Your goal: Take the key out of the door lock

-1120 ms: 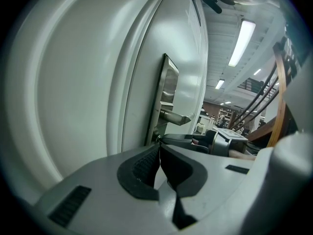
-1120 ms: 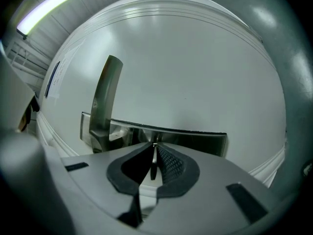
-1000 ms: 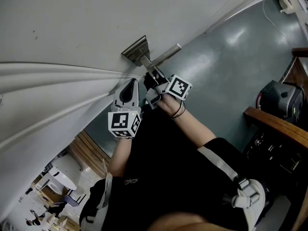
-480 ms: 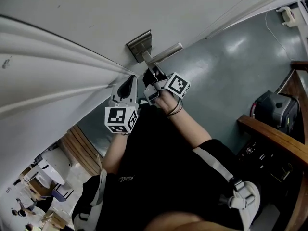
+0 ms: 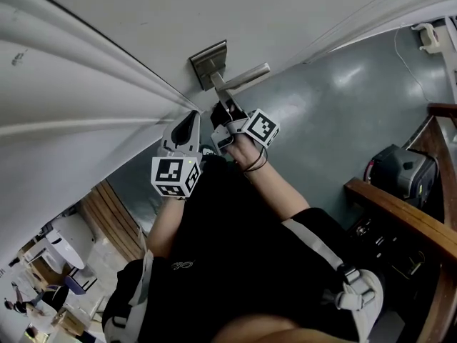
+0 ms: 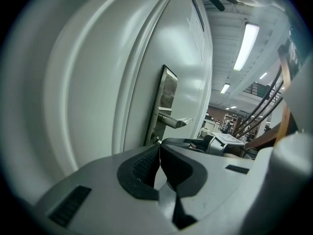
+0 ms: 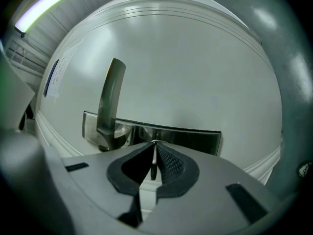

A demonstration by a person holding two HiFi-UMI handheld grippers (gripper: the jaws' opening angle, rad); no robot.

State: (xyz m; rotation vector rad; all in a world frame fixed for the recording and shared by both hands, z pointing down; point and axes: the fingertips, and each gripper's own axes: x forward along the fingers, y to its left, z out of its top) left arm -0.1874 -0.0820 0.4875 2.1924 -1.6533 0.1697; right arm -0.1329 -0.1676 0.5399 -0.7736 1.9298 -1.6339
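Facing a white panelled door (image 5: 107, 20) with a rectangular brushed-steel lock plate (image 7: 195, 137) and lever handle (image 7: 110, 97). Holding the grey left gripper (image 6: 159, 147) clenched on nothing near that plate. Pinching a thin silver key (image 7: 153, 161) edge-on in the grey right gripper (image 7: 154, 145), tip at the plate.

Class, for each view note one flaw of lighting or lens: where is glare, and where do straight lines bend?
Head view: pale glare patches on the grey-green floor; the white door has mouldings that curve. Left gripper view: the long ceiling lamp is blown out, corners black. Right gripper view: the lens bulges the door into a dome; the steel lock plate shows dark reflections.
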